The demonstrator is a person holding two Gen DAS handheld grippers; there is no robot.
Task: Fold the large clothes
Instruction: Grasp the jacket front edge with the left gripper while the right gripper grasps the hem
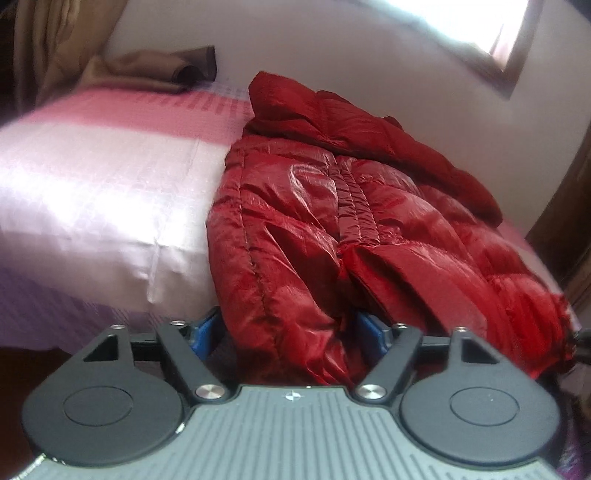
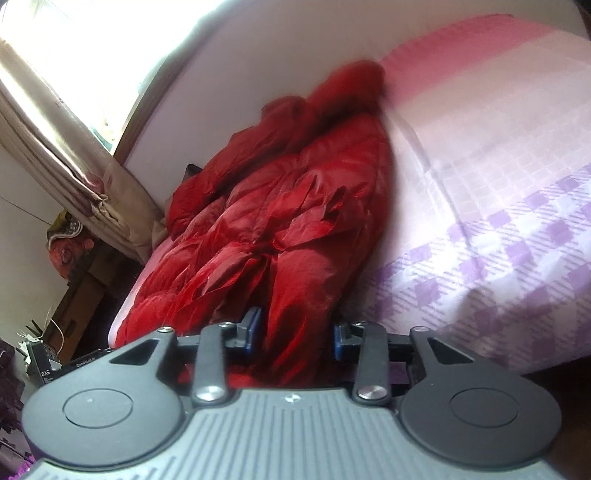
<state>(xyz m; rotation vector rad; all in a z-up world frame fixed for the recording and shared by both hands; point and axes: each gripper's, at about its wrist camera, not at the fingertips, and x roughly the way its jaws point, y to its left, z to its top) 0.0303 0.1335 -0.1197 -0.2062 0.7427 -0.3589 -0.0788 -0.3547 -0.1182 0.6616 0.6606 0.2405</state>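
A shiny red quilted puffer jacket point(image 1: 332, 221) lies on the bed, hood toward the far wall, hem toward me. My left gripper point(image 1: 286, 332) has its blue pads on either side of a thick fold of the hem; the jaws stand wide with fabric filling the gap. In the right wrist view the same jacket point(image 2: 277, 221) runs away from me. My right gripper point(image 2: 293, 332) has its blue pads around another bunch of the hem, set closer together. How firmly either one grips cannot be told.
The bed point(image 1: 92, 184) has a pink and lilac checked sheet point(image 2: 498, 221). A brown pillow point(image 1: 162, 66) lies at the head. A white wall and bright window point(image 1: 461, 22) are behind. Curtain point(image 2: 74, 155) and cluttered furniture point(image 2: 74, 258) stand at the bedside.
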